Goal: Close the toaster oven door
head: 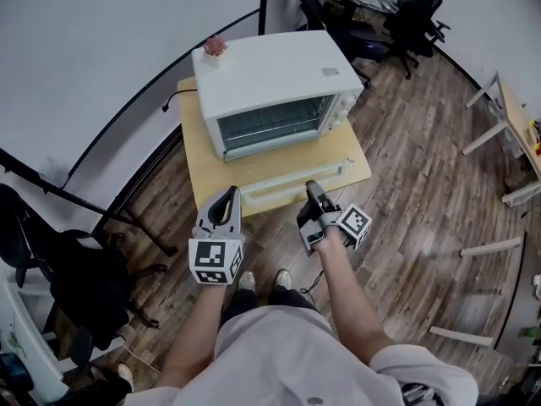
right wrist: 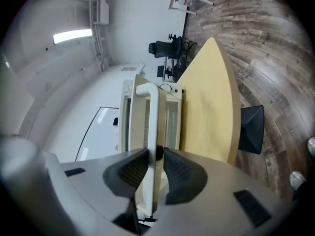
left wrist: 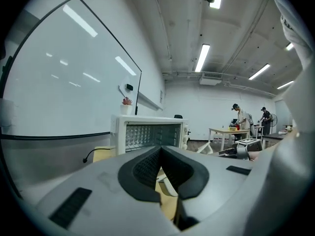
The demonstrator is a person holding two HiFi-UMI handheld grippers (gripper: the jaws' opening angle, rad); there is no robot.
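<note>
Both forearms reach forward toward the desk. The right claw, rolled on its side, is clamped on the white handle of the toaster oven door, which lies folded down flat at the desk's front. The left claw hangs near the door's left corner. Only its own view shows its pads pressed together on nothing. The head view hides the right claw's grip behind the claw's own body.
</note>
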